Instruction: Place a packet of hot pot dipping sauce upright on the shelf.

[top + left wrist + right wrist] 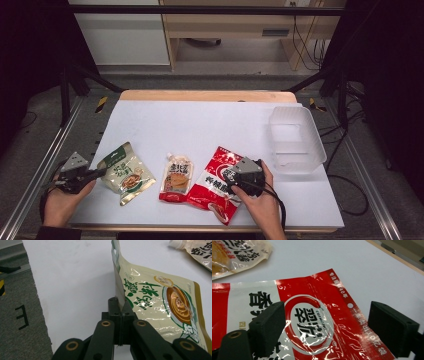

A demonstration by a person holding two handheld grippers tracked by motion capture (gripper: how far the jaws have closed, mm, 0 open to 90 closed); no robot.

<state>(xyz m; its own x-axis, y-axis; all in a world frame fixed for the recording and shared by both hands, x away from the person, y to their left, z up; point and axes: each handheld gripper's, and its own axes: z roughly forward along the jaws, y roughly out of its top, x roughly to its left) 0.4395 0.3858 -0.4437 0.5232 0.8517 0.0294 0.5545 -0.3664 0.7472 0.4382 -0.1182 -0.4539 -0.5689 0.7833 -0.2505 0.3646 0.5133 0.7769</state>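
1. Left gripper (98, 173) sits at the near-left edge of the white table (200, 120), held in the person's left hand (62, 200). Jaws are clenched on the edge of the green-and-cream pouch (126, 173).
2. In the left gripper view the left gripper's tips (119, 305) meet with the pouch's side edge pinched between them. The green-and-cream pouch (160, 302) looks lifted at the pinched edge, the rest spreading toward the table; printed face with green characters and a round brown food picture faces up.
3. Right gripper (231, 176) is held in the right hand (262, 200) over the top part of the red pouch (215, 186). Jaws are released, spread wide.
4. In the right gripper view the right gripper (337, 327) has one jaw at each side of the frame, with the red pouch (312, 320) lying flat beneath and between them. Its round logo with "CUIHONG" lettering sits in the gap. Can't tell whether the jaw tips touch the pouch.
5. Red pouch lies near the front edge of the table, right of centre, tilted.
6. A spouted orange-and-red pouch (177, 178) lies between the two other pouches, its right edge touching or overlapping the red one; well apart from the green-and-cream pouch.
7. A translucent plastic bin (296, 140) stands at the right edge of the table, just beyond the right hand.
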